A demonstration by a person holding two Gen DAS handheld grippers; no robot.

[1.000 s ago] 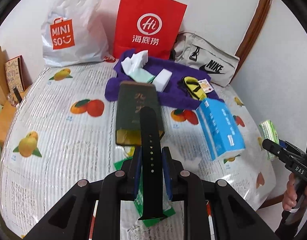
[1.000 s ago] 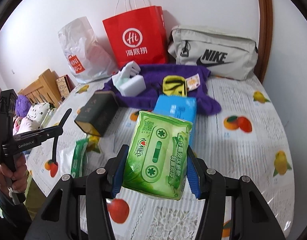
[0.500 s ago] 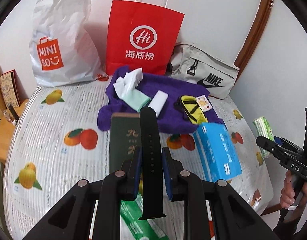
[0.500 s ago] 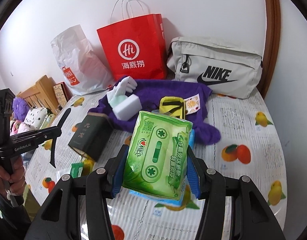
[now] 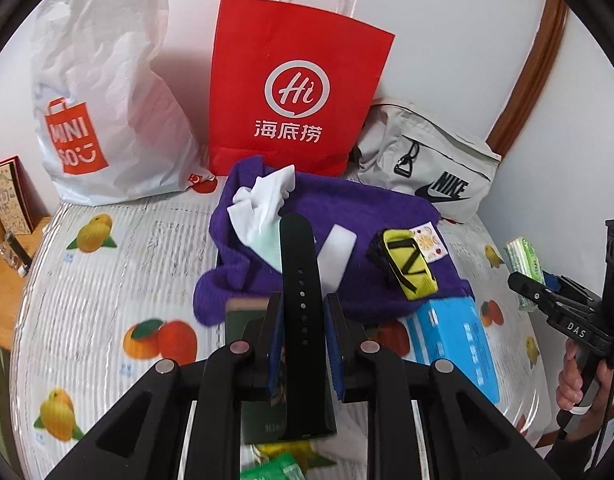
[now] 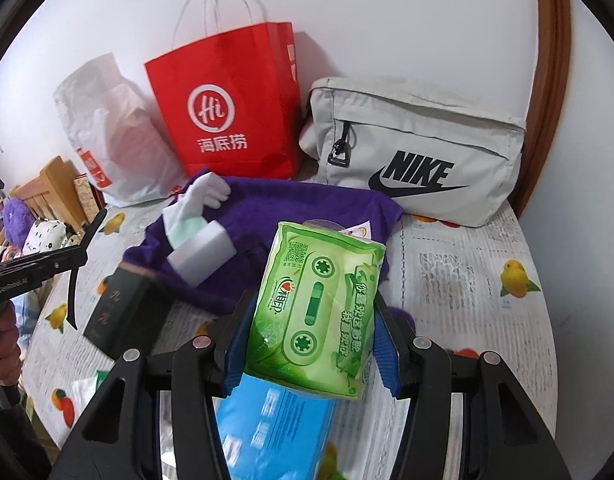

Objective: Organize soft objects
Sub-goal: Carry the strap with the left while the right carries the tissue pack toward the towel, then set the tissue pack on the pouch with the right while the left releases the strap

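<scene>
- A black watch strap [image 5: 299,280] is pinched between the blue pads of the left gripper [image 5: 303,336], jaws set narrow, strap sticking up and forward above the table.
- A green tissue pack [image 6: 315,316] is clamped in the right gripper [image 6: 311,320], jaws about half spread, pack tilted a bit and lifted off the surface.
- The back edge of the table [image 5: 87,280] is walled off by a white Miniso bag [image 5: 103,120], a red paper bag [image 5: 295,96] and a grey Nike bag [image 6: 419,148], all lined up against the wall, so no room is left back there.
- A purple towel [image 5: 347,216] is spread just in front of those bags; a white glove [image 5: 263,200], a white sponge block [image 5: 339,252] and a yellow pouch [image 5: 411,264] are lying on it.
- A blue tissue pack [image 5: 455,344] is seen just beside the towel's near edge, partly under the right gripper in the right wrist view.
- A dark green box [image 6: 123,312] is sitting at the towel's left corner, touching or nearly so, can't be told for sure.
- Open fruit-print tablecloth is found mostly on the left side and along the right edge by the wooden door frame [image 6: 551,80].
</scene>
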